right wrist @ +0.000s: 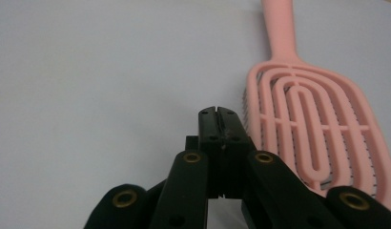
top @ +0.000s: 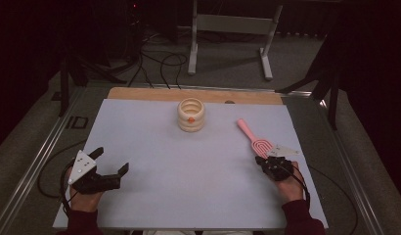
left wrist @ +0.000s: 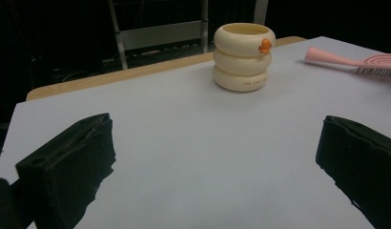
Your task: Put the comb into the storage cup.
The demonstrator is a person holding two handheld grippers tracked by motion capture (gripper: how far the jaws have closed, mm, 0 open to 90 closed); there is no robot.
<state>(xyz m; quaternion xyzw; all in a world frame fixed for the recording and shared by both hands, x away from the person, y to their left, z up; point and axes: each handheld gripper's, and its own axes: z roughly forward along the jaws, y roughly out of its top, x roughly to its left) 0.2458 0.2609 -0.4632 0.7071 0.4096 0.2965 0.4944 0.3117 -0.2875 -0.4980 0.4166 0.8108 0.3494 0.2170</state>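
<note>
While both hands rest low at the near edge, this is how the table reads.

Right gripper (top: 261, 159): jaws pressed flat together with nothing between them, tips just beside the near end of the brush head; in the right gripper view (right wrist: 217, 113) the closed tips sit at the left rim of that head, and I cannot tell whether they touch it.

Hairbrush (top: 255, 138): pink, lying flat on the white sheet at the right side, handle pointing away toward the far middle, slotted head nearest the person; bristles face down, as the right gripper view (right wrist: 310, 119) shows the open ribbed back.

Left gripper (top: 112, 160): jaws spread wide, nothing between them, held low over the near left of the sheet; the left gripper view (left wrist: 210, 157) has bare sheet between the two black jaws.

Holder (top: 191, 115): cream, shaped like three stacked rings, upright at the far middle of the sheet, a small orange knob on its top ring; well apart from both grippers, left of the brush handle.

Sheet (top: 189, 181): white, covering a wooden table (top: 140, 93) whose far edge shows as a bare strip.
</note>
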